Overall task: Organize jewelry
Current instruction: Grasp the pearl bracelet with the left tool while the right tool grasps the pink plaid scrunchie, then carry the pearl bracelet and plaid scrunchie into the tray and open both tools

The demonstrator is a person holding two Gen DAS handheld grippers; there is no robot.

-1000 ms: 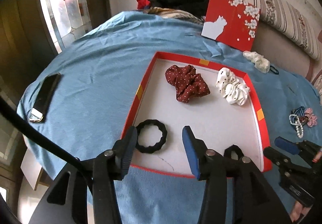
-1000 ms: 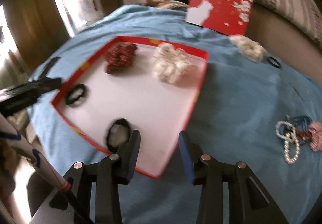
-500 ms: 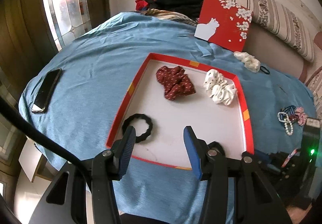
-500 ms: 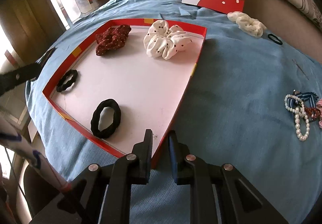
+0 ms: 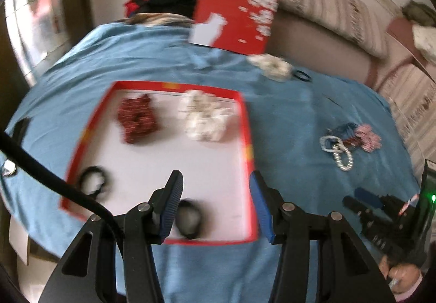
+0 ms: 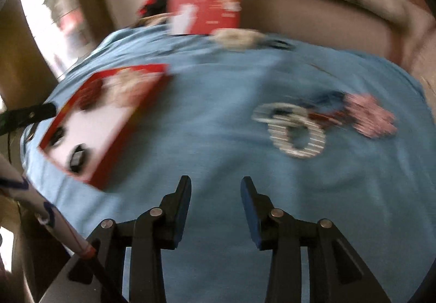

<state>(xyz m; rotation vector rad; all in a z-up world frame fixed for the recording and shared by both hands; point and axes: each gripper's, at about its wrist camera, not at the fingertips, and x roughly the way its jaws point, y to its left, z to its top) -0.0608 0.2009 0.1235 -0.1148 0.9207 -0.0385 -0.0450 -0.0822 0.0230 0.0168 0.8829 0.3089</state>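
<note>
Pearl-white beaded bracelets (image 6: 293,130) lie tangled with blue and pink pieces toward the blue-clothed table's (image 6: 218,118) right edge; the right gripper (image 6: 215,203), jaws just reopened and empty, could snag the whole cluster
</note>
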